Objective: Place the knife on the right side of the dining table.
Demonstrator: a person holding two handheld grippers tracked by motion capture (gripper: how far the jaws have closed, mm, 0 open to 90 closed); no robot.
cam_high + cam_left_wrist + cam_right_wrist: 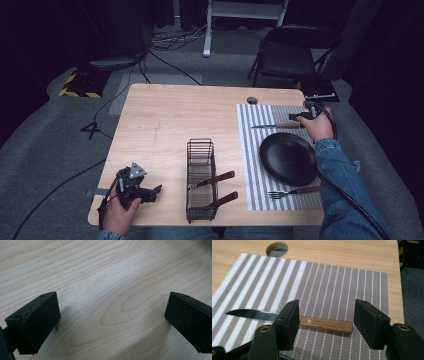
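A knife [325,325] with a wooden handle and dark blade lies flat on the striped placemat [332,282], beyond the black plate [288,158]. My right gripper [325,323] is open just over it, jaws standing to either side of the handle without touching it; in the high view the right gripper [300,116] hovers at the mat's far right by the knife [275,126]. My left gripper [150,192] rests near the table's front left corner, open over bare wood [110,302], nothing between its jaws.
A wire basket [201,180] stands at the front middle with two wood-handled utensils sticking out. A fork [292,192] lies on the mat in front of the plate. A cable hole [252,100] sits past the mat. A folding chair [295,50] stands behind the table.
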